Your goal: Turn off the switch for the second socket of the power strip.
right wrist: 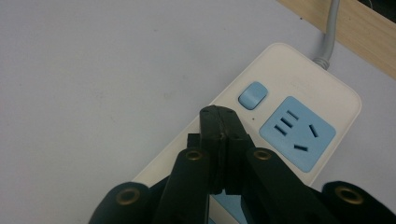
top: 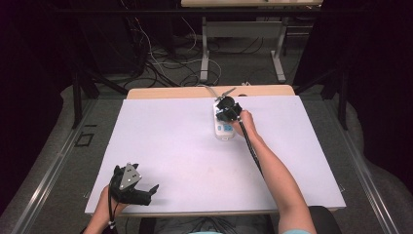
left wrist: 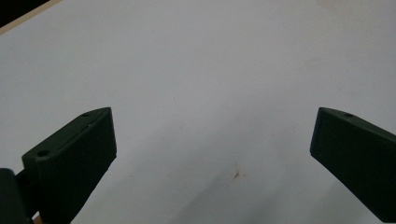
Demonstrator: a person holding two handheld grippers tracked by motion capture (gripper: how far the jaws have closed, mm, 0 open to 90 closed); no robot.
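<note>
White table [top: 170,146] bare apart from the cream power strip [right wrist: 299,74] at the far edge | my left gripper [left wrist: 212,154] parked near corner, jaws wide, holding nothing | right gripper [right wrist: 223,122] pinched shut, empty, tips over the strip just short of its blue switch [right wrist: 252,95] | guessing next: nudge forward, press down
</note>
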